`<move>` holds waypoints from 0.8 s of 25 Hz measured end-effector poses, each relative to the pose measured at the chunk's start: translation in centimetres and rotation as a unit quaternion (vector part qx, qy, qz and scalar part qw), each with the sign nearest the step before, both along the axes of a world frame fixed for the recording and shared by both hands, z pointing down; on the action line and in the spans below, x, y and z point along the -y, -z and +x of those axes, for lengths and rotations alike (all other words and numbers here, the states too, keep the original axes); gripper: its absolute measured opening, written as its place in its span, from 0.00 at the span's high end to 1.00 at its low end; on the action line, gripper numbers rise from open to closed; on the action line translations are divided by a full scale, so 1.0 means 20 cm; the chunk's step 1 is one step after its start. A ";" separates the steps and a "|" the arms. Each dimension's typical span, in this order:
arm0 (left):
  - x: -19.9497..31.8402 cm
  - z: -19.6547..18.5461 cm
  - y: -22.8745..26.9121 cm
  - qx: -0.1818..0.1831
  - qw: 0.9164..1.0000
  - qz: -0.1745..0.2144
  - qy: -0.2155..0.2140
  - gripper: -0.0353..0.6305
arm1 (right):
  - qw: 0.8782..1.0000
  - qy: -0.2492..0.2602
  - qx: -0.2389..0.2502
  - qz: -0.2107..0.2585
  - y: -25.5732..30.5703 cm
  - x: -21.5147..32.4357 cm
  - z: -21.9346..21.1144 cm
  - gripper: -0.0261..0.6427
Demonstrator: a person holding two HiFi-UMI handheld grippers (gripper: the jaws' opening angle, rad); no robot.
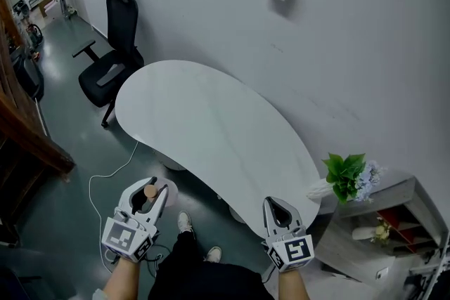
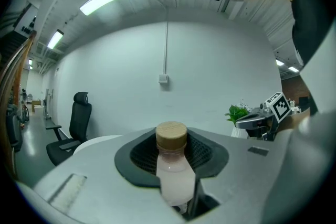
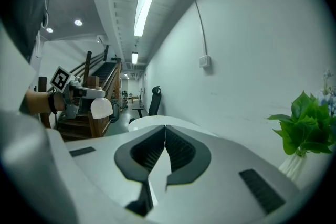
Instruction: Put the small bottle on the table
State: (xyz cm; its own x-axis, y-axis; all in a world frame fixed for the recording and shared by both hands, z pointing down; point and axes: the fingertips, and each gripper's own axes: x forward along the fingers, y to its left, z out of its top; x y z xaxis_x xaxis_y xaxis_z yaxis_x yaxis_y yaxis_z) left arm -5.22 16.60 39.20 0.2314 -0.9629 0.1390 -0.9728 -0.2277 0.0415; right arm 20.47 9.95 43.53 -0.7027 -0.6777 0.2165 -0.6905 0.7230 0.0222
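Note:
The small bottle (image 1: 148, 193) has a pale pinkish body and a round wooden cap. My left gripper (image 1: 151, 187) is shut on it, off the near left side of the white oval table (image 1: 211, 123) and over the floor. In the left gripper view the bottle (image 2: 173, 176) stands upright between the dark ribbed pads (image 2: 144, 157). My right gripper (image 1: 279, 209) hangs at the table's near edge, shut with nothing in it. In the right gripper view its pads (image 3: 181, 149) meet at the tips, with the table (image 3: 152, 120) beyond them.
A black office chair (image 1: 112, 60) stands past the table's far left end. A green plant (image 1: 346, 175) in a white vase sits on a low shelf at the right. Wooden stairs (image 1: 28, 137) run along the left. A white cable (image 1: 105, 179) lies on the floor.

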 end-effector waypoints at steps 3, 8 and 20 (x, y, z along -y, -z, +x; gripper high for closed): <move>0.14 -0.06 -0.03 -0.005 1.000 0.000 -0.022 0.77 | 1.000 -0.014 -0.006 -0.005 0.00 0.11 -0.07 0.95; 0.37 -0.21 -0.04 -0.004 0.999 -0.009 -0.042 0.77 | 1.000 -0.021 -0.019 0.001 0.04 0.30 -0.27 0.95; 0.67 -0.55 -0.11 -0.011 0.996 -0.023 -0.086 0.77 | 0.998 -0.043 -0.036 -0.007 0.03 0.49 -0.69 0.95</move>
State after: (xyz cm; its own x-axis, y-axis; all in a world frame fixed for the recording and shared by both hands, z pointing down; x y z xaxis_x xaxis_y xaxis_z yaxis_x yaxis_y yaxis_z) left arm -16.13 3.19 41.34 0.3965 -0.9010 0.1758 -0.9180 -0.3889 0.0774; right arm 6.60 0.22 42.87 -0.6245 -0.7314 0.2739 -0.7469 0.6618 0.0644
